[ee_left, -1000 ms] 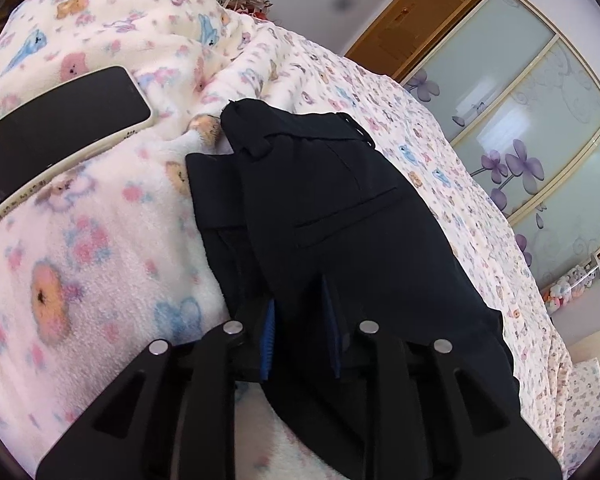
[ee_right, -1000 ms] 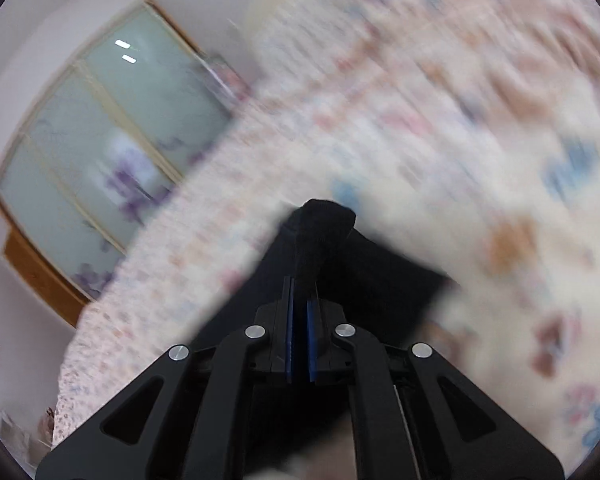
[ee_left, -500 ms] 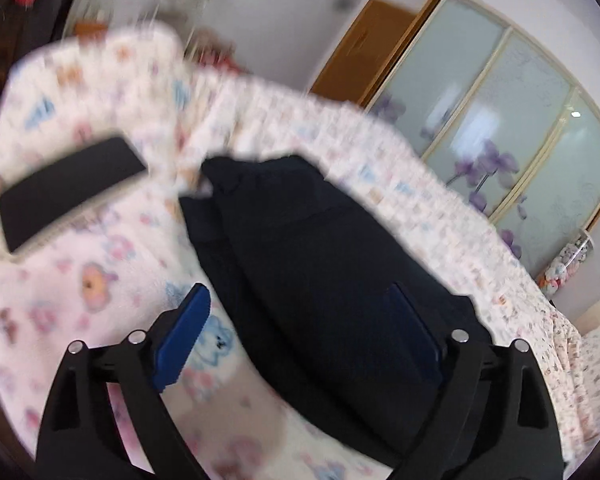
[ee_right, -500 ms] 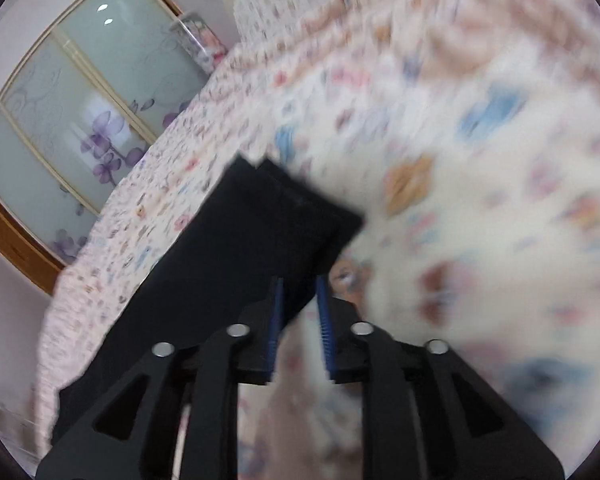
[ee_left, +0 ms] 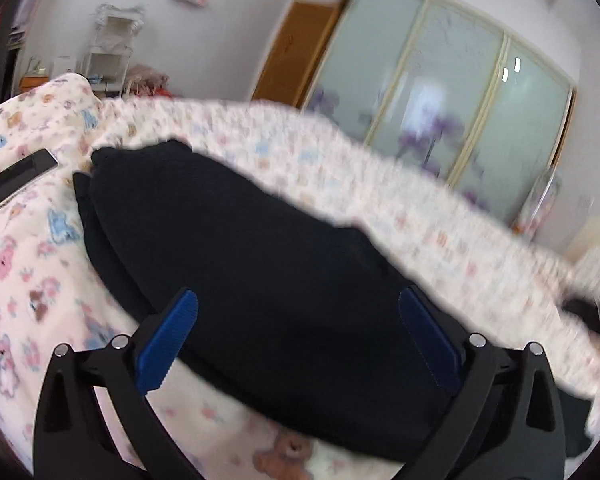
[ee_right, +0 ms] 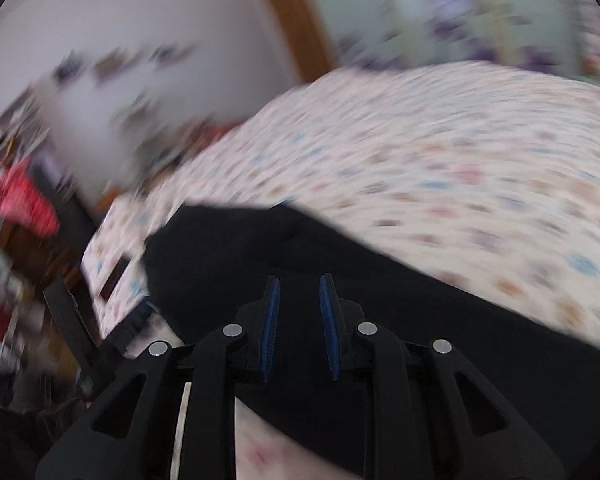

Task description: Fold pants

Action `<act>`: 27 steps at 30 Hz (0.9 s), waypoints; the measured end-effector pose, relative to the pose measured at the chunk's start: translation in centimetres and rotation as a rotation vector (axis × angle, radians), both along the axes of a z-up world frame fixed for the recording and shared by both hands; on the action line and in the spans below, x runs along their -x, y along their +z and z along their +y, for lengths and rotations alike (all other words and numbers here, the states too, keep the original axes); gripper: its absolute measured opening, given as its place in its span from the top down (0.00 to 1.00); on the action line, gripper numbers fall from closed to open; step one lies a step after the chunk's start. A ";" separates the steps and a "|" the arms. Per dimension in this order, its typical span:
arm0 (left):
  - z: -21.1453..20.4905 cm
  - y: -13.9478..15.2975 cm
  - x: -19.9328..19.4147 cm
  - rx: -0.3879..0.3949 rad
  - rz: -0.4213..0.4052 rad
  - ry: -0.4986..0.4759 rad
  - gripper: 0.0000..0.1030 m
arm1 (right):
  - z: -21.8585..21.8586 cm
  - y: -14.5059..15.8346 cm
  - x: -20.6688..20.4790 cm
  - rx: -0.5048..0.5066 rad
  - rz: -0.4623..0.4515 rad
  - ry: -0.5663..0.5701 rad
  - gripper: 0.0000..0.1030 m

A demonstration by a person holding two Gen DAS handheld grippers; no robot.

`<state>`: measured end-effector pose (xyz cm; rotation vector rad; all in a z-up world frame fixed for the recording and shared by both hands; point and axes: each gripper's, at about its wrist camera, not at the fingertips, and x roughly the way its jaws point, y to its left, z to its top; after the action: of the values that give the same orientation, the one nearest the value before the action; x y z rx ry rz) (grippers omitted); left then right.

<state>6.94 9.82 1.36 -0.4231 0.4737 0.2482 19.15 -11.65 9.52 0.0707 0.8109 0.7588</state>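
**Now both grippers hang free over the half-folded pants**

Plainly, the black pants [ee_left: 260,272] lie on the bed [ee_left: 440,216] as one long dark band, with a narrower layer showing under the edge toward nine o'clock in the left wrist view. That doubled edge suggests the legs have been laid one over the other lengthwise, so the next fold across the length is probably still to come.

The left gripper [ee_left: 296,340] has just been opening and its jaws now stand wide. The cloth fills the view between the blue pads, but neither pad presses on it; the gripper hovers above the band, which runs away from it toward eleven o'clock. Jaws that wide fit a release, and they leave room to come down on a thick, doubled edge.

The right gripper [ee_right: 300,322] has also just been opening, though only to a narrow gap. Nothing sits between its pads; the pants [ee_right: 340,280] lie beneath and beyond them, reaching from about ten o'clock across to four o'clock in the right wrist view. This view is heavily blurred, so finer detail of the cloth cannot be made out.

A dark phone [ee_left: 16,180] rests on the bed's fleecy blanket at nine o'clock of the left wrist view, near the far end of the pants but apart from them.
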 end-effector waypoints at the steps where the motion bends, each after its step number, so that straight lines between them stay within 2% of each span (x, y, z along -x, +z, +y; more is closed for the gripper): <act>1: -0.4 -0.2 -0.2 -0.024 0.005 -0.008 0.02 | 2.3 -0.5 -1.4 0.026 0.011 0.030 0.79; 3: -0.8 -0.2 -0.1 -0.080 0.009 0.029 0.02 | 5.7 -1.8 -4.6 0.059 0.063 0.068 0.79; 6: -0.7 -0.6 0.0 -0.078 0.018 0.055 0.02 | 9.0 -4.7 -8.8 0.092 0.182 0.057 0.79; 9: -0.5 -0.7 0.3 -0.046 0.013 0.073 0.02 | 9.8 -6.3 -10.8 0.103 0.243 0.014 0.79; 13: 0.1 0.4 1.4 0.018 -0.092 0.084 0.02 | 10.3 -7.7 -12.4 0.083 0.290 -0.030 0.79; 15: 0.1 0.6 1.4 0.027 -0.105 0.079 0.02 | 10.6 -8.7 -12.5 0.069 0.319 -0.027 0.79; 17: 0.2 0.2 0.8 0.047 -0.061 0.058 0.02 | 11.8 -9.2 -12.4 0.096 0.307 -0.007 0.79; 19: 0.5 -0.4 0.3 0.079 -0.021 0.047 0.02 | 12.3 -8.5 -12.1 0.151 0.230 -0.032 0.94; 20: 0.5 -0.7 0.2 0.098 -0.005 0.050 0.02 | 12.2 -8.1 -12.3 0.147 0.200 -0.056 0.96; 22: 0.8 -1.1 0.0 0.120 0.016 0.056 0.02 | 11.2 -6.8 -12.6 0.101 0.140 -0.122 0.96; 24: 0.8 -1.5 -0.2 0.125 0.033 0.057 0.02 | 11.1 -6.2 -12.5 0.123 0.102 -0.113 0.96; 26: 0.7 -1.7 -0.3 0.125 0.039 0.055 0.02 | 11.3 -6.4 -12.6 0.157 0.141 -0.071 0.95; 27: 0.7 -1.7 -0.3 0.125 0.038 0.054 0.02 | 11.1 -6.6 -12.6 0.148 0.177 -0.065 0.88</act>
<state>7.23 10.53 -0.36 -0.5541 0.5174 0.2800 31.79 -0.59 2.94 0.0320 1.0265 0.6351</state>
